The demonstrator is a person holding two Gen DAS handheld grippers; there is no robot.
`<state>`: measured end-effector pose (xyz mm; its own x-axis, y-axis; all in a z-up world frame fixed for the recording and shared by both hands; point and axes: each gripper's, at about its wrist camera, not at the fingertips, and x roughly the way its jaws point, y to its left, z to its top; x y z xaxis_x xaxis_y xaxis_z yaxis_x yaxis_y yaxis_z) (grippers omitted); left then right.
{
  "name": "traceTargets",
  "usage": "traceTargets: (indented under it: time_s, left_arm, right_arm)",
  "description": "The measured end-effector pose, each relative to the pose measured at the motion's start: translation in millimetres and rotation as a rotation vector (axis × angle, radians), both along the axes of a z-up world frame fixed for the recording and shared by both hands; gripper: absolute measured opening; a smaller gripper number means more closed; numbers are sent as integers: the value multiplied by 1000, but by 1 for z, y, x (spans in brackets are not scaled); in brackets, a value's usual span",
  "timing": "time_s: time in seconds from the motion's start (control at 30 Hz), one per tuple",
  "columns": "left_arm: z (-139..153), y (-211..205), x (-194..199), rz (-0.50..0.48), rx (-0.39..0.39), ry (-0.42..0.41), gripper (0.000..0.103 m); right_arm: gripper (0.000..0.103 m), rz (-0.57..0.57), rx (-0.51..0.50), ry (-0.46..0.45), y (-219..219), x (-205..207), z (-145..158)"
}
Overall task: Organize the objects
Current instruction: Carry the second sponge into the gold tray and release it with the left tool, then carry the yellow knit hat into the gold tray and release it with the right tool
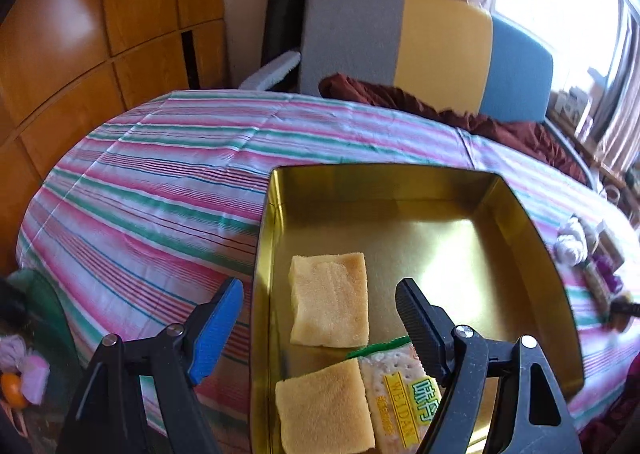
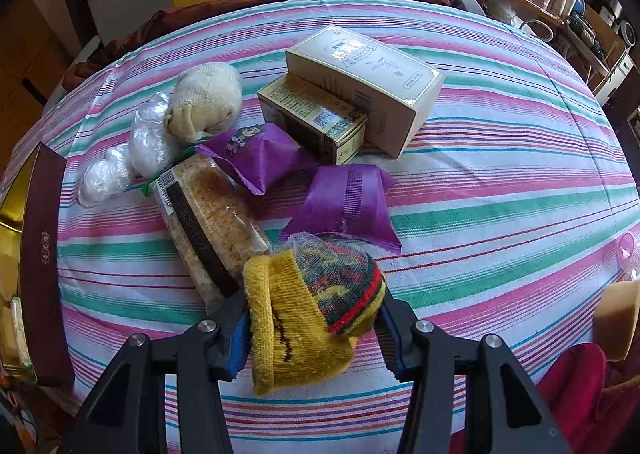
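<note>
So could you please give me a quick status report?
Left gripper open over gold tin. Right gripper shut on rolled sock. Nothing blocking.

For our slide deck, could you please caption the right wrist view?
Right gripper clamps a rolled yellow sock above the striped tablecloth.

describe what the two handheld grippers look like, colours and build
Both are black plastic two-finger tools with triangular cut-out arms joined by silver rivets. The left gripper has one finger faced in blue, the other ribbed black. The right gripper shows blue pad edges inside its black fingers. No cables, sleeves or markings are visible.
</note>
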<state>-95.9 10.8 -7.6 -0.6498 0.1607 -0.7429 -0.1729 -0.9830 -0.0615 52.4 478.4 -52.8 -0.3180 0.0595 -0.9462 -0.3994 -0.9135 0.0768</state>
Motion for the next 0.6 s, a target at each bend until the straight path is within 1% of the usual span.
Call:
traceTargets:
  time_s: [0.13, 0.23, 0.27, 0.37, 0.4, 0.5, 0.6]
  left_arm:
    - [8, -19, 10, 39, 43, 19, 79]
    - [10, -32, 18, 67, 65, 21, 79]
    - [11, -36, 21, 74, 71, 22, 79]
    - [12, -46, 30, 93, 98, 23, 79]
    - [11, -49, 31, 101, 107, 21, 80]
    - [8, -57, 38, 123, 136, 8, 81]
    - [5, -63, 43, 131, 159, -7, 81]
  right_arm:
    - [51, 69, -17, 45, -24, 12, 14]
    - [51, 127, -19, 83, -48, 19, 32]
    - [51, 150, -21, 102, -59, 12, 39]
    - [51, 249, -20, 180, -96, 8, 71]
    - [51, 288, -29, 210, -122, -22, 73]
    - [51, 425, -69, 273, -181, -56, 87]
    - [51, 531, -126, 280, -236, -83, 87]
